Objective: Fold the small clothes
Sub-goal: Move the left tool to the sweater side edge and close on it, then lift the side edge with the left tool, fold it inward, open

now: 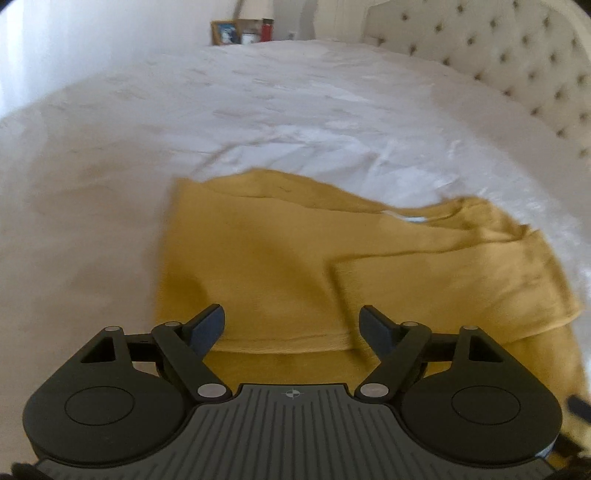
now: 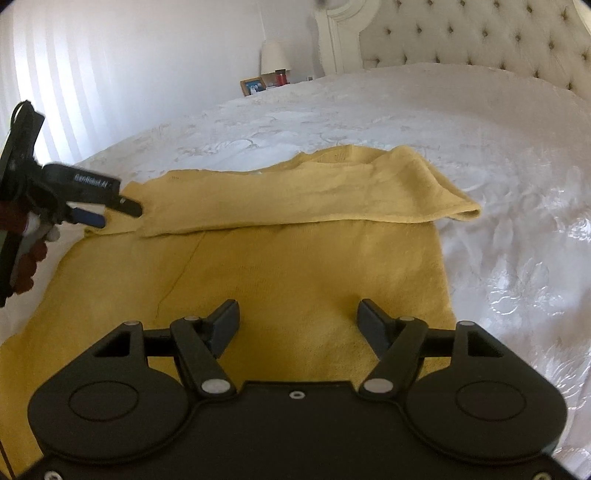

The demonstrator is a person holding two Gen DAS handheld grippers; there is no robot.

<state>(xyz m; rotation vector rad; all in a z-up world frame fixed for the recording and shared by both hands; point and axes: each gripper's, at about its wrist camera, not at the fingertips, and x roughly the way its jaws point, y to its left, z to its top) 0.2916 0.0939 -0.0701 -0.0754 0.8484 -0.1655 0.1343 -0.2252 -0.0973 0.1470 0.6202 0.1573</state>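
Observation:
A mustard-yellow knit garment (image 1: 266,254) lies flat on the white bedspread (image 1: 258,103), with a sleeve folded across it (image 1: 443,280). My left gripper (image 1: 291,326) is open and empty, hovering low over the garment's near edge. In the right wrist view the same garment (image 2: 295,266) spreads below, its far part folded over in a long band (image 2: 314,195). My right gripper (image 2: 297,325) is open and empty above the garment's body. The left gripper also shows in the right wrist view (image 2: 118,210) at the garment's left edge, fingers apart.
The white bedspread (image 2: 480,129) extends all around the garment. A tufted cream headboard (image 2: 498,37) stands at the right. A nightstand at the far end holds a picture frame (image 2: 253,85), a lamp (image 2: 273,57) and a red bottle (image 1: 266,29).

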